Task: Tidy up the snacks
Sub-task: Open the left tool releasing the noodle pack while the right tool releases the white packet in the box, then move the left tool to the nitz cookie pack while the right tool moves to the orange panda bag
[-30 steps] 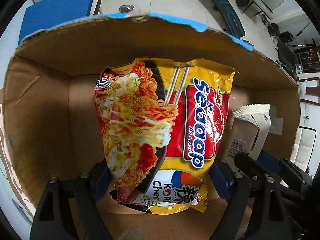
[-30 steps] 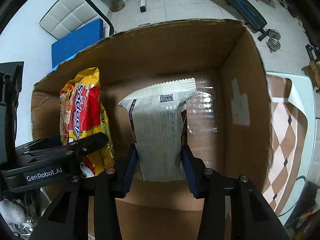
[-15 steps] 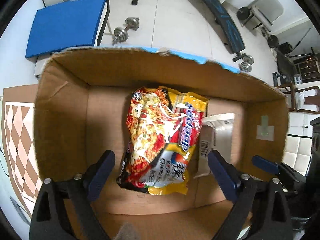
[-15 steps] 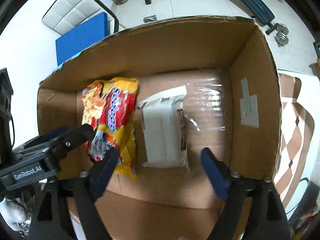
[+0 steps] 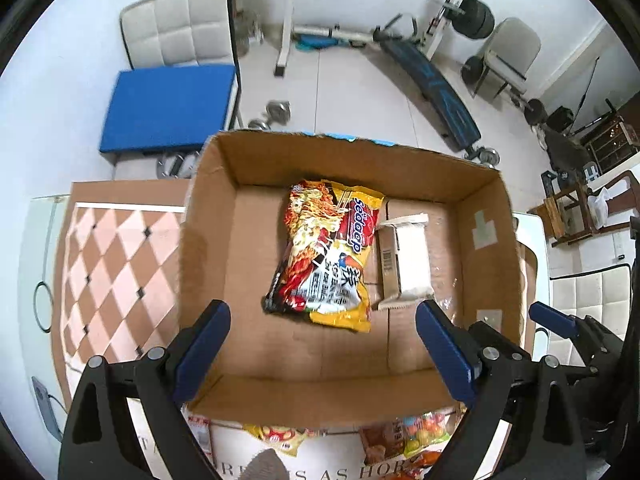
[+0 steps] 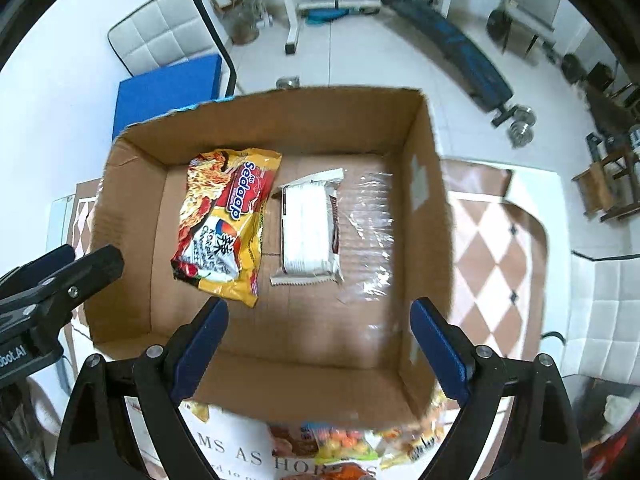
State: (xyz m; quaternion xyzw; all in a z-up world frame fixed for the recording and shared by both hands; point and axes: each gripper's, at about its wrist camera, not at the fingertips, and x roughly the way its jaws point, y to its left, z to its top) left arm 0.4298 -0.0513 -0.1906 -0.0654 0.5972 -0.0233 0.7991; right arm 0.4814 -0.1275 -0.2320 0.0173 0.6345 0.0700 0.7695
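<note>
An open cardboard box (image 5: 208, 240) (image 6: 424, 216) stands on the table. Inside it lie a yellow and red Sedaap noodle packet (image 5: 326, 252) (image 6: 224, 220) and, to its right, a white snack pack (image 5: 408, 260) (image 6: 310, 226). My left gripper (image 5: 320, 344) is open and empty, raised above the box's near wall. My right gripper (image 6: 318, 344) is open and empty, also above the near wall. The left gripper shows at the left edge of the right wrist view (image 6: 60, 276).
More snack packets (image 5: 404, 436) (image 6: 344, 444) lie on the table in front of the box, partly hidden by its near wall. A checkered mat (image 5: 116, 264) (image 6: 496, 248) lies under the box. White chairs, a blue pad and gym gear stand beyond.
Both grippers let go of their packets inside the box, opened and pulled back up and away. The noodle packet and the white pack now lie flat on the box floor.
</note>
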